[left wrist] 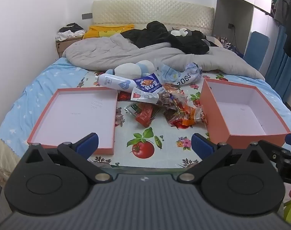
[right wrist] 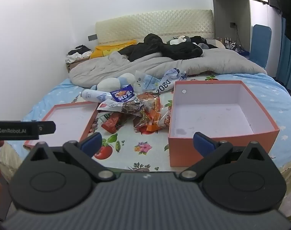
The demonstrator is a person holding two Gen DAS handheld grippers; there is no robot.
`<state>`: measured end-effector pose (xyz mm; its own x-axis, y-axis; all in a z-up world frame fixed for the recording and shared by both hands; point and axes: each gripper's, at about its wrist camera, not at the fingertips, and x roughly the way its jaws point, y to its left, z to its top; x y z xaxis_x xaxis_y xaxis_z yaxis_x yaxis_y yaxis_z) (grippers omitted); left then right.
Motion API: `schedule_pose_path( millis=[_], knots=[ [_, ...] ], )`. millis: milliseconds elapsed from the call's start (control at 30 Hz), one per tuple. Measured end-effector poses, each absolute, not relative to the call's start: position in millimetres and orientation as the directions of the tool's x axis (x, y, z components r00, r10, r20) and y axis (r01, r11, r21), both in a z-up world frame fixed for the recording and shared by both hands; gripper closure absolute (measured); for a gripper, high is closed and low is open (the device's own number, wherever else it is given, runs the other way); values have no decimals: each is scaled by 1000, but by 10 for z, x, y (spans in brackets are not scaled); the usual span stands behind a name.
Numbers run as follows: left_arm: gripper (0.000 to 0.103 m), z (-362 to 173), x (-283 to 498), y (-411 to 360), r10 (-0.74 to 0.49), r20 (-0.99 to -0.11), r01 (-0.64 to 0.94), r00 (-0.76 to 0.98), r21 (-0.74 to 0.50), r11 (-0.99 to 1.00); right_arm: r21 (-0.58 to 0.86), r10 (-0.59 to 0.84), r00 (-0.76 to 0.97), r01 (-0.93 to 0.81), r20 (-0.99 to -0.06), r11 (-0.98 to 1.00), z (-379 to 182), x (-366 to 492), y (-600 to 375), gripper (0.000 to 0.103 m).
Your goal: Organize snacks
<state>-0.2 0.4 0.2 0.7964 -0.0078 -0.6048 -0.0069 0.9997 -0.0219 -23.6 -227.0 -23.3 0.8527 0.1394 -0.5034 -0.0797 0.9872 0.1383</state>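
A pile of snack packets (left wrist: 164, 107) lies on the patterned cloth between an orange box lid (left wrist: 49, 115) on the left and a deep orange box (left wrist: 256, 140) on the right. A white bottle (left wrist: 114, 82) and a blue packet (left wrist: 148, 85) lie at the pile's far side. The pile (right wrist: 141, 115), lid (right wrist: 49, 117) and box (right wrist: 183, 149) also show in the right wrist view. My left gripper (left wrist: 144, 143) is open and empty, held before the cloth's near edge. My right gripper (right wrist: 147, 142) is open and empty, near the box's front wall.
A plush toy (left wrist: 132, 69) and crumpled plastic bags (left wrist: 183, 74) lie behind the pile. A grey duvet (left wrist: 126, 55) and black clothes (left wrist: 164, 36) cover the far bed. A blue chair (left wrist: 257, 48) stands at the right. The left gripper's body (right wrist: 21, 130) shows in the right wrist view.
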Motion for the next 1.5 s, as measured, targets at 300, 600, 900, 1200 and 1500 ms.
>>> schedule_pose_path(
  millis=[300, 600, 900, 1200, 1500],
  knots=[
    [0, -20, -13, 50, -9, -606, -4, 796, -20, 1000, 130, 138, 856, -84, -498, 988, -230, -242, -2254, 0],
    [0, -103, 16, 24, -24, -610, 8, 792, -29, 1000, 115, 125, 851, -76, -510, 990, -272, -230, -2247, 0],
    [0, -147, 61, -3, -26, -621, 14, 783, -24, 1000, 125, 134, 843, -79, -521, 989, -299, -206, -2250, 0],
    [0, -180, 76, -16, -30, -623, 18, 781, -25, 1000, 123, 124, 845, -70, -520, 990, -286, -195, -2249, 0],
    [0, -160, 90, -22, -37, -623, 25, 781, -27, 999, 122, 127, 841, -74, -526, 990, -280, -186, -2231, 0]
  ],
)
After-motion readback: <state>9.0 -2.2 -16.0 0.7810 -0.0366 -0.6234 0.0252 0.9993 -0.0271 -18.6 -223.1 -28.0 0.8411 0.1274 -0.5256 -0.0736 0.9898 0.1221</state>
